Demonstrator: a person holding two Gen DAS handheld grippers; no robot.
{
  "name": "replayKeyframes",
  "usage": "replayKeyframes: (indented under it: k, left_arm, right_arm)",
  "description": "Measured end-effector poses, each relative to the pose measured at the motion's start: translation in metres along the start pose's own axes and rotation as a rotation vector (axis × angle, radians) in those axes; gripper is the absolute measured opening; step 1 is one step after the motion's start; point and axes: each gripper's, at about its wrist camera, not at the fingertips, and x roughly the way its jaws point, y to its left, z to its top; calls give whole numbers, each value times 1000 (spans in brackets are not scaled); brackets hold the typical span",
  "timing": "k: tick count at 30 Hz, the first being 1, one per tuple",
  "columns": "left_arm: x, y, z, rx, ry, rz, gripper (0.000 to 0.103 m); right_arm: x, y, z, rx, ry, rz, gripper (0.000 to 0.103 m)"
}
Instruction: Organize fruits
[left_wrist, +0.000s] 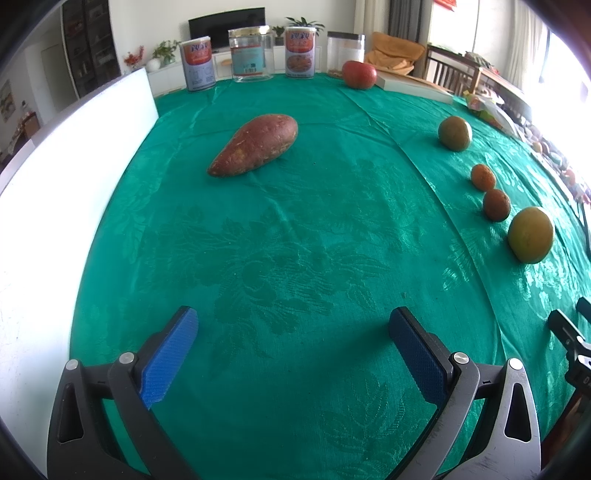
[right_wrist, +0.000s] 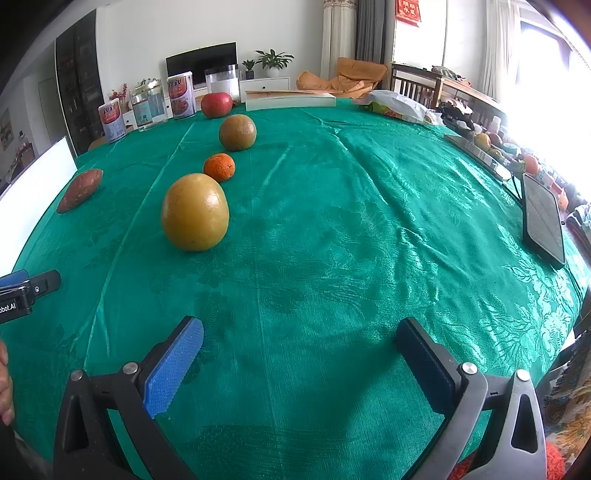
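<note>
A sweet potato (left_wrist: 255, 144) lies on the green tablecloth (left_wrist: 295, 240), ahead of my open, empty left gripper (left_wrist: 295, 332). A row of fruit runs along the right: a near yellow-green orange (left_wrist: 530, 235), two small tangerines (left_wrist: 496, 205) (left_wrist: 483, 177), a far green orange (left_wrist: 455, 133) and a red apple (left_wrist: 359, 75). In the right wrist view the near orange (right_wrist: 195, 212), one tangerine (right_wrist: 219, 167), the far orange (right_wrist: 237, 132), the apple (right_wrist: 216, 105) and the sweet potato (right_wrist: 80, 190) show. My right gripper (right_wrist: 301, 343) is open and empty.
Two cans (left_wrist: 197, 63) (left_wrist: 300, 52) and clear jars (left_wrist: 250, 55) stand at the far edge, with a white book (right_wrist: 290, 99). A white board (left_wrist: 74, 147) stands on the left. A phone (right_wrist: 543, 219) and a bag (right_wrist: 397, 105) lie on the right.
</note>
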Motion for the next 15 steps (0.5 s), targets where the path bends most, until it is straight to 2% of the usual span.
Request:
replayKeyframes:
  k: [4,7,8,11,15]
  left_arm:
    - [2,2,25,43,72,-9,100]
    - [-8,10,68,56,-16,58,101]
    - [-6,13,84,60,-21,60,101]
    - [23,22,117,65,51,88,100]
    - [52,29,131,75,87,130,99]
  right_arm:
    - [0,-1,0,-2,3,2,103]
    - [0,-1,1,-3,9,3,103]
    - [1,-1,1,-2,10,3,103]
    - [1,-1,1,-2,14,4,103]
    - [1,-1,1,2,15,1,103]
